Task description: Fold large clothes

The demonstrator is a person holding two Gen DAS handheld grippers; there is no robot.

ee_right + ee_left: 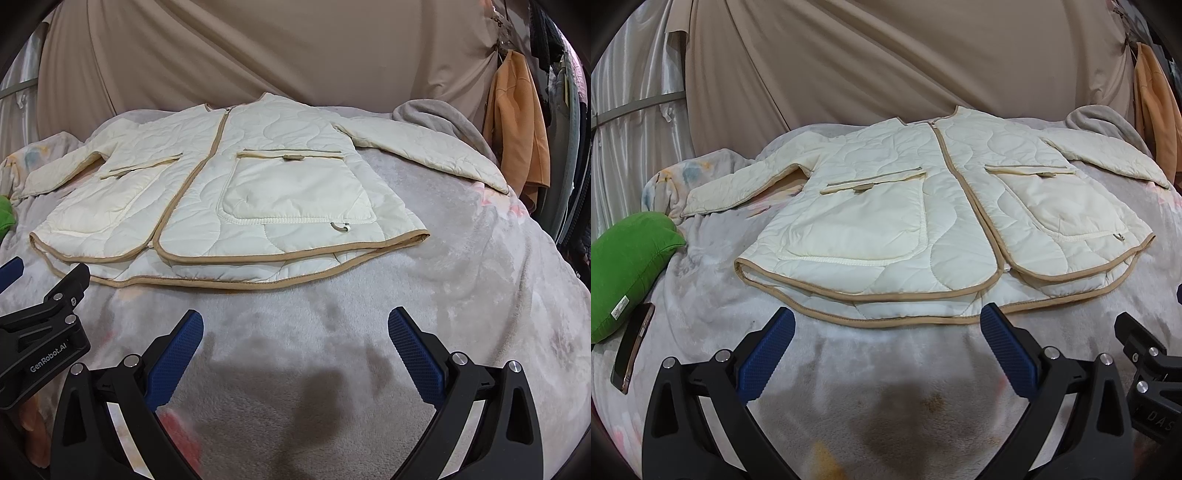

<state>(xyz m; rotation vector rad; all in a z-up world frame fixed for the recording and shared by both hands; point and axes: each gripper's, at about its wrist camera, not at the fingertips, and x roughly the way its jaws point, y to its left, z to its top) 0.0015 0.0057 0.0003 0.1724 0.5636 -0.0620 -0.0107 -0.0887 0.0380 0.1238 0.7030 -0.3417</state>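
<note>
Jacket (923,206) lies flat, front up, on the grey blanket (886,369), dead ahead of both jaw pairs. Cream quilted, tan binding along hem and zip line, both sleeves spread outward. Zip looks closed near the neck; the front panels part at the hem.

Left gripper (886,328): jaws spread wide, nothing between the blue pads, hovering just short of the hem. The hem's tan edge runs right across the gap between the fingertips.

Right gripper (295,328): jaws released too, gripping nothing, further back from the hem, bare blanket between pads and binding.

Containers: two patch pockets on the jacket front. Left pocket (871,221) ahead of the left jaws, right pocket (295,188) ahead of the right jaws. Both flaps down, pockets lie flat, contents not visible.

Edges and room:
- Left of left jaws: green pillow (628,266) and a phone (631,350) on the blanket, both clear of the jacket body. Left sleeve cuff (701,199) ends near the pillow.
- Right of right jaws: open blanket out to where it curves away. Right sleeve (436,155) reaches toward that edge.
- Behind the collar: beige drape (886,55) close up, a grey throw (436,114) bunched at the right shoulder.
- Orange garment (517,122) hangs far right, off the blanket.
</note>
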